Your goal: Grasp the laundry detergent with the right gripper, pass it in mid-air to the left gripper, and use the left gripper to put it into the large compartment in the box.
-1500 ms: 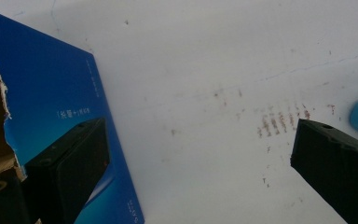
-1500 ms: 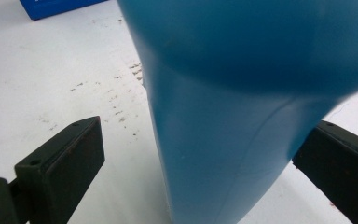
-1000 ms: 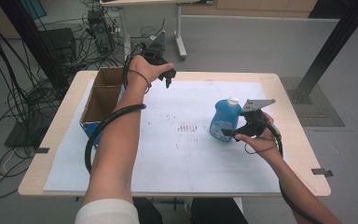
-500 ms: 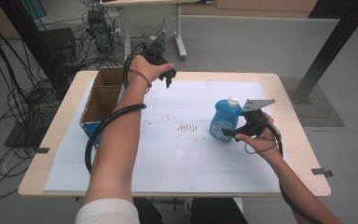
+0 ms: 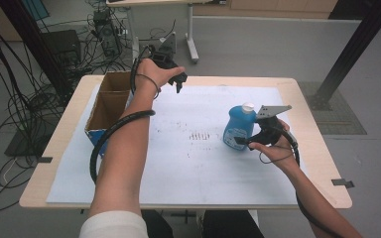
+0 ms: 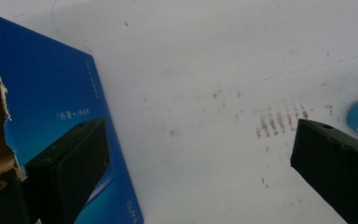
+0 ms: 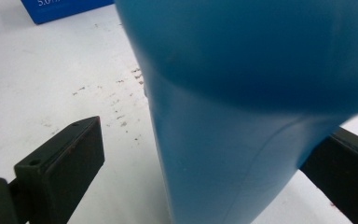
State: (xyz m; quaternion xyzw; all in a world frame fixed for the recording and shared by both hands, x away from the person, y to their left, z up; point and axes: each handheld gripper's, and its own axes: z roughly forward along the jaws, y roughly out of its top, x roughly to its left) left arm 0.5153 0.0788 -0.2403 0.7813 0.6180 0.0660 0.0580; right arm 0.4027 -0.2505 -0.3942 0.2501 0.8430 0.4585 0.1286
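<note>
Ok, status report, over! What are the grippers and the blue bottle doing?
Left hand-held gripper open, raised near the cardboard box. Right hand-held gripper open, jaws either side of the blue bottle, not clamped. Bottle upright on the white sheet. Nothing in the way.

place: a lab | why: bare grey floor (image 5: 258,47), lots of black cables (image 5: 25,106), a computer box (image 5: 62,44), a metal frame post (image 5: 354,49)
</note>
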